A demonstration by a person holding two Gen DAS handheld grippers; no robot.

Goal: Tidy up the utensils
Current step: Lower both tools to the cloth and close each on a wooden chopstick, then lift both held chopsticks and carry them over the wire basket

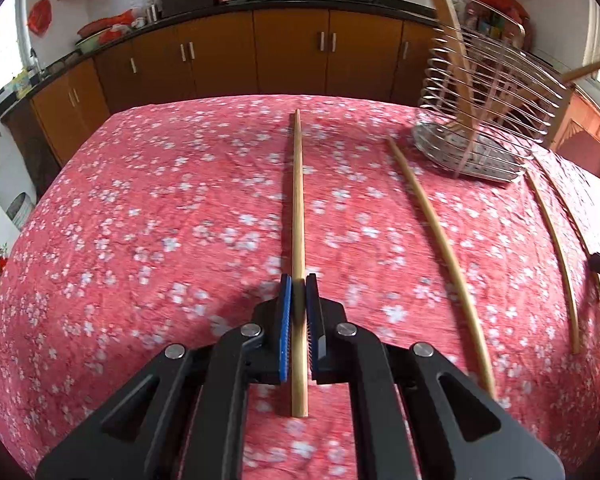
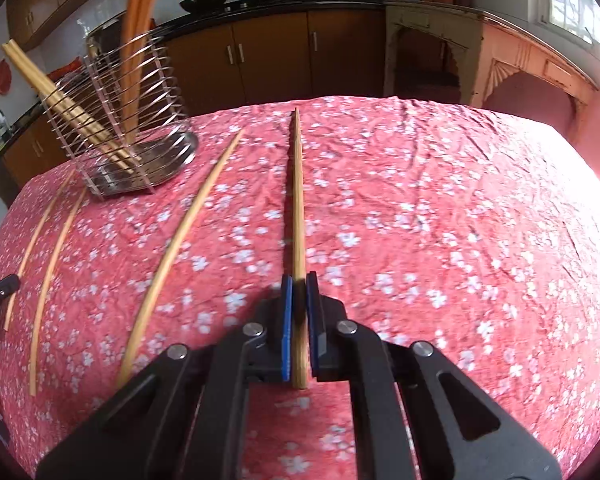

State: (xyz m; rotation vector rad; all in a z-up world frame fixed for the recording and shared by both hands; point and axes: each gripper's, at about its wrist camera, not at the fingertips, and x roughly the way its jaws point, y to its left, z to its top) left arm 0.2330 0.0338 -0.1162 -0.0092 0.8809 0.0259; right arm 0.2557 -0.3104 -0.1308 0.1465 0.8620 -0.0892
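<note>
Above a pink floral tablecloth [image 1: 140, 220], the left gripper [image 1: 299, 280] and right gripper [image 2: 299, 278] each hold jaws clamped on a wooden chopstick [image 1: 298, 200] [image 2: 298, 200]; loose chopsticks [image 1: 440, 240] lie near the wire utensil holder [image 1: 480, 120].

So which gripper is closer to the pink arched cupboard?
Right. The right gripper has the pink arched cupboard ahead to its right; the left gripper sits farther left.

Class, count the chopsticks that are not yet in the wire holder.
4. The left gripper grips one chopstick, the right gripper grips another chopstick; two loose chopsticks lie on the tablecloth between them. None seems hidden.
</note>
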